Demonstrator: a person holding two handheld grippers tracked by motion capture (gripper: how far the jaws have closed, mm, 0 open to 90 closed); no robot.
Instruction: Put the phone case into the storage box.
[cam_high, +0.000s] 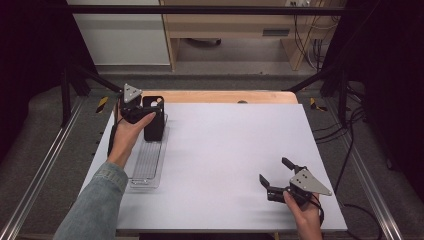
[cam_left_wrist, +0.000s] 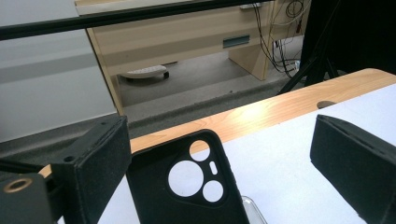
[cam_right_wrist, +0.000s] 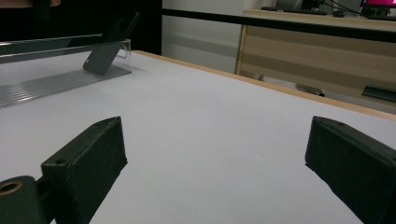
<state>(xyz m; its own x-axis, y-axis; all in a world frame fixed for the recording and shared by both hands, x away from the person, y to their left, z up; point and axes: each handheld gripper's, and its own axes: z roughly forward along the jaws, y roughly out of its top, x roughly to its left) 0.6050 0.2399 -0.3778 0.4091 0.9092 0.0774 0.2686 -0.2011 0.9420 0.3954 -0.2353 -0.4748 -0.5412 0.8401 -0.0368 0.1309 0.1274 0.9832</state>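
My left tongs (cam_left_wrist: 219, 154) stand apart around the black rubbery phone case (cam_left_wrist: 184, 179), propped in the clear ridged tray (cam_high: 147, 162) by the table's (cam_high: 225, 150) far left corner. My right tongs (cam_high: 274, 172) gape near the right front corner.

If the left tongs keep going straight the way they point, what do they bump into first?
Most likely the black phone case. It stands leaning in the clear ribbed tray, right between the open jaws of the left tongs. How far ahead it stands is hard to judge.

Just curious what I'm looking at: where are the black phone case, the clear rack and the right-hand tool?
Phone case (cam_left_wrist: 187, 186), left gripper view, its back by the camera cutouts.
Clear rack (cam_high: 147, 165), high view, ribbed base.
Right tool (cam_high: 275, 171), high view, between its fingertips.
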